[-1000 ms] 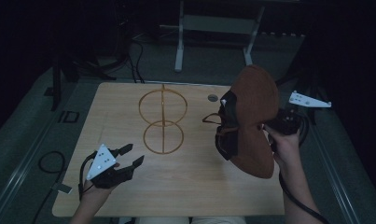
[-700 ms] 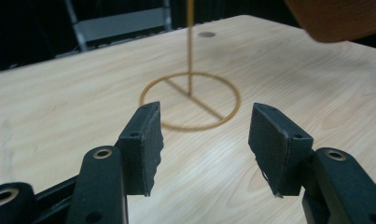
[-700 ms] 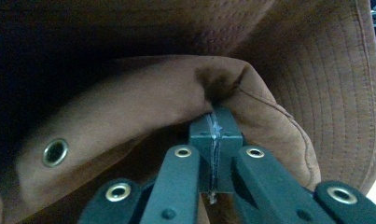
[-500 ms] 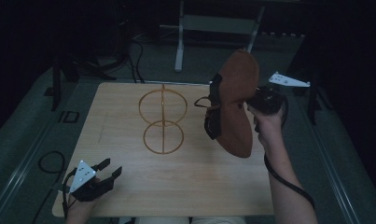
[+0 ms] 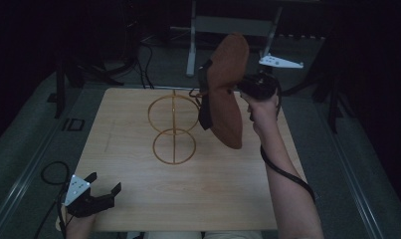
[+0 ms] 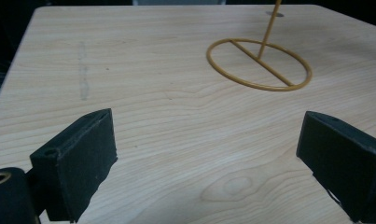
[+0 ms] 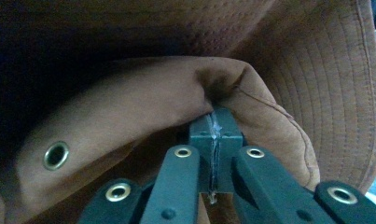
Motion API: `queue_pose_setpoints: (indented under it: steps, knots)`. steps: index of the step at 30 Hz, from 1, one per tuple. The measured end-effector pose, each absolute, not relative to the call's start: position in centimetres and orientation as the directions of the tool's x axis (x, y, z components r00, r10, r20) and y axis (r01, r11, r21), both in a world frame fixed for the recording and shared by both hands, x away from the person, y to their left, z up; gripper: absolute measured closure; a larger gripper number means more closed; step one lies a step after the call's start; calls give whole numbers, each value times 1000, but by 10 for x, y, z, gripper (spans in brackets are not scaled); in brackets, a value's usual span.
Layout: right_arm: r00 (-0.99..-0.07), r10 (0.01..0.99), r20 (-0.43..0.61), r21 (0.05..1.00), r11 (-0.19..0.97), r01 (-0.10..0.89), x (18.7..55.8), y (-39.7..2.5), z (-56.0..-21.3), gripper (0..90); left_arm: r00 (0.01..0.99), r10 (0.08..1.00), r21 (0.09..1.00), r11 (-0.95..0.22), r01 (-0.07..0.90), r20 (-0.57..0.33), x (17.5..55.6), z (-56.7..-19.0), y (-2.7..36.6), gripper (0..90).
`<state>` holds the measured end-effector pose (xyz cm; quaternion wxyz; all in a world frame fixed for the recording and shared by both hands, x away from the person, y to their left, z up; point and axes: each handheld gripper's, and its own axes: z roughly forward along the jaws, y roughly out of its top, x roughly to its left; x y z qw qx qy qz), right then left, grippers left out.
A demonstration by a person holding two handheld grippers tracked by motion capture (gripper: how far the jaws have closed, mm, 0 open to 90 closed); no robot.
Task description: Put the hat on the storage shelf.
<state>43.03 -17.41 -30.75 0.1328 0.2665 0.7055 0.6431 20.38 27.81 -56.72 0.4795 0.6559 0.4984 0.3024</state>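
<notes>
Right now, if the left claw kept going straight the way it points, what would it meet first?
Probably the wire stand's base ring. The open left claw has only bare table before it.

High view dim, surroundings nearly black; only table point(image 5: 188, 199) lit, softly from above. No glare. Left gripper view brighter, wood grain sharp, jaws slightly soft. Right gripper view dark at top left, hat point(image 7: 288, 70) fabric close, stitching fairly sharp.
</notes>
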Motion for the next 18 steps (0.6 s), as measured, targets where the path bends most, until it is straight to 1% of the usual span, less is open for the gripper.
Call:
queue_pose_setpoints:
  steps: [4,8,11,18]
  knots:
    - [-839,520,159,976,45,213,434,-146,-300,891,318,944,932,-32,361,-91,203,-567,281,68]
    - [-858,494,140,969,112,222,436,-115,-302,891,316,945,928,-40,371,-85,203,-570,281,68]
    - [-870,474,133,957,167,237,438,-92,-309,890,320,943,925,-41,378,-89,204,-571,281,68]
    - [-878,463,121,919,281,275,445,-55,-330,886,316,944,926,-34,376,-93,203,-572,281,68]
